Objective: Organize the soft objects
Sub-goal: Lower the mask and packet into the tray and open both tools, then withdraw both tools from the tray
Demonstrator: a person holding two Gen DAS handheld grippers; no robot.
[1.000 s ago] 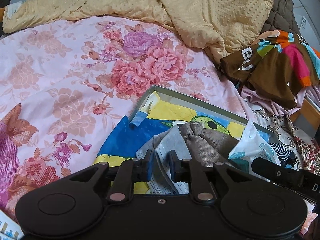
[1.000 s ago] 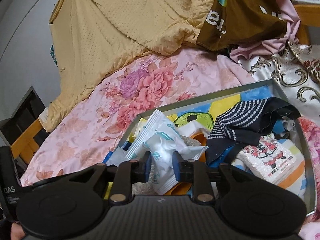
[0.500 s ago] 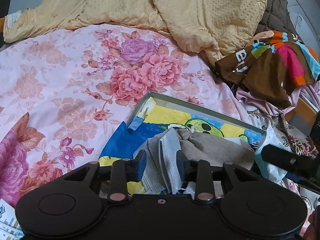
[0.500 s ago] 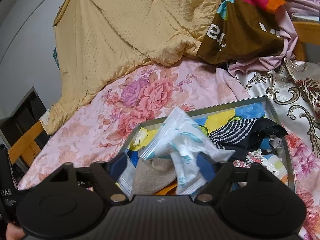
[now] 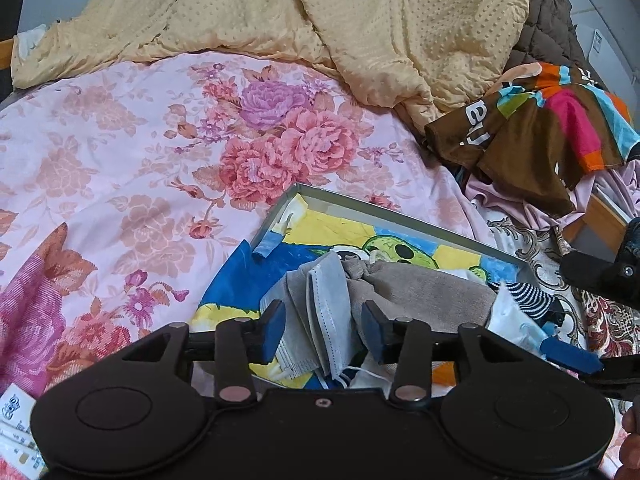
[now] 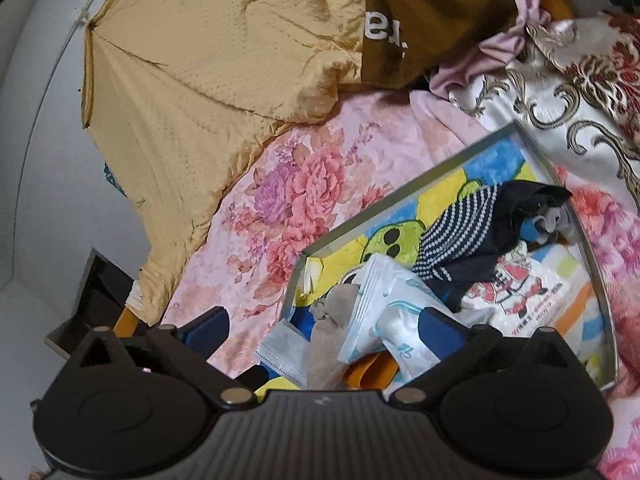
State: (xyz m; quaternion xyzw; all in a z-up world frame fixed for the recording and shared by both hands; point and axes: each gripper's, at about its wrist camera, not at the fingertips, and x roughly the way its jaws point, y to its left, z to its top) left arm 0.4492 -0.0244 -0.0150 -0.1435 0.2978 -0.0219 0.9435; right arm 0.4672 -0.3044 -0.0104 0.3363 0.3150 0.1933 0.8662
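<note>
Grey pleated fabric, a face mask (image 5: 320,312), lies between the left gripper (image 5: 323,330)'s blue fingers (image 5: 273,330), which are opening and no longer press it; it rests at the near end of the tray (image 5: 400,216) on the bed. The right gripper (image 6: 324,330) is opening wide too, and its fingers appear clear of the white wipes packet (image 6: 392,312) lying over a taupe cloth (image 6: 332,340). To finish the release well, both should probably back off only once clear, snagging no ear loop. Farther in lies a dotted navy garment (image 6: 472,232).
</note>
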